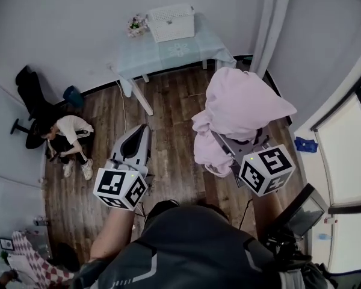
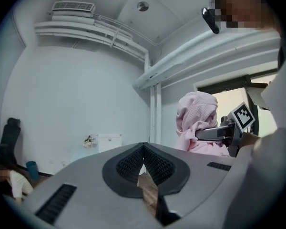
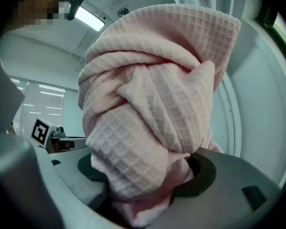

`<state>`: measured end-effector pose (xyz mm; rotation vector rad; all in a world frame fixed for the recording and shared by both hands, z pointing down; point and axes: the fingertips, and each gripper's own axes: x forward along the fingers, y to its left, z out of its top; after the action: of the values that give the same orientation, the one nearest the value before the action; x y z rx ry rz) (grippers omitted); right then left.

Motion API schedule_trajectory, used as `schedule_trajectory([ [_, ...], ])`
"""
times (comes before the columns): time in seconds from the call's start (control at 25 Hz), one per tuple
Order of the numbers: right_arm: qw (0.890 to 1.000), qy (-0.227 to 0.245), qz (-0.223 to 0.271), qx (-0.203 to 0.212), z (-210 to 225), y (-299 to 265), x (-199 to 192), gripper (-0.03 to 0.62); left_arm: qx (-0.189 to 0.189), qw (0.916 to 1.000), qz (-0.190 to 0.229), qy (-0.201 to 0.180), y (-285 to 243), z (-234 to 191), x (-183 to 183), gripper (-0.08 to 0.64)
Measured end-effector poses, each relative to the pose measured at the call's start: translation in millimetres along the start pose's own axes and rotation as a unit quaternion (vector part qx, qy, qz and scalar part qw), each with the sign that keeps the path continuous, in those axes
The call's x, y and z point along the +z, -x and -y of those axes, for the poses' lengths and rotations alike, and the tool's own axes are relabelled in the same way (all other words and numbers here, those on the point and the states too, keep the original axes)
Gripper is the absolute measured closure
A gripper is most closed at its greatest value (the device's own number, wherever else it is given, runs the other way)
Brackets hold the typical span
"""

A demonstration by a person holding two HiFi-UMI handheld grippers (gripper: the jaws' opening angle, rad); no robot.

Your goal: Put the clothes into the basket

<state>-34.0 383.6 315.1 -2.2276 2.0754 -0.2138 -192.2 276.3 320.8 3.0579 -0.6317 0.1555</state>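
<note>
A bundled pink waffle-weave cloth [image 1: 243,104] is raised in the air, with my right gripper [image 1: 228,147] shut on its lower part. In the right gripper view the pink cloth [image 3: 152,104] fills the middle and hides the fingertips. My left gripper [image 1: 141,130] is held over the wooden floor to the left, with nothing in it. Its pads [image 2: 133,163] meet at the tip, so it is shut. A white basket [image 1: 170,21] stands on the pale blue table [image 1: 168,52] by the far wall, well beyond both grippers. The basket [image 2: 108,141] also shows small in the left gripper view.
A person [image 1: 67,137] sits on the floor at the left beside a black office chair [image 1: 30,95] and a blue bin [image 1: 73,95]. A small flower pot [image 1: 135,24] stands next to the basket. A curtain [image 1: 272,23] and windows line the right side.
</note>
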Motion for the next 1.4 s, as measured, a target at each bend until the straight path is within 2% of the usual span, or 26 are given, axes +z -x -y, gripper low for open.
schedule_trajectory([
  [0.12, 1.0, 0.007, 0.007, 0.009, -1.4, -16.3, 5.0, 0.235, -0.012, 0.9994, 0.0, -0.033, -11.7, -2.9, 12.7, 0.557],
  [0.36, 1.0, 0.014, -0.011, 0.01, 6.7, -48.6, -5.4, 0.235, -0.018, 0.9998, 0.006, -0.007, -39.7, -23.9, 7.2, 0.557],
  [0.52, 1.0, 0.023, -0.013, 0.002, 15.2, -76.5, -4.6, 0.235, -0.022, 0.9982, 0.013, -0.054, -64.0, -41.3, 3.8, 0.557],
  [0.56, 1.0, 0.021, -0.012, -0.003, 14.5, -88.2, -4.7, 0.235, -0.03, 0.9983, 0.014, -0.048, -69.3, -51.6, 2.4, 0.557],
  [0.68, 1.0, 0.011, -0.014, -0.006, 12.6, -125.6, -2.5, 0.235, -0.04, 0.999, 0.019, 0.0, -85.5, -93.1, 2.1, 0.557],
  [0.88, 1.0, 0.01, -0.022, -0.014, 24.6, -185.7, 11.4, 0.235, -0.035, 0.9988, 0.014, -0.03, -120.1, -146.7, 14.4, 0.557],
  [1.4, 1.0, 0.004, -0.012, -0.014, 43.7, -330.2, 24.7, 0.235, -0.042, 0.9991, 0.004, 0.006, -203.6, -269.3, 14.7, 0.557],
])
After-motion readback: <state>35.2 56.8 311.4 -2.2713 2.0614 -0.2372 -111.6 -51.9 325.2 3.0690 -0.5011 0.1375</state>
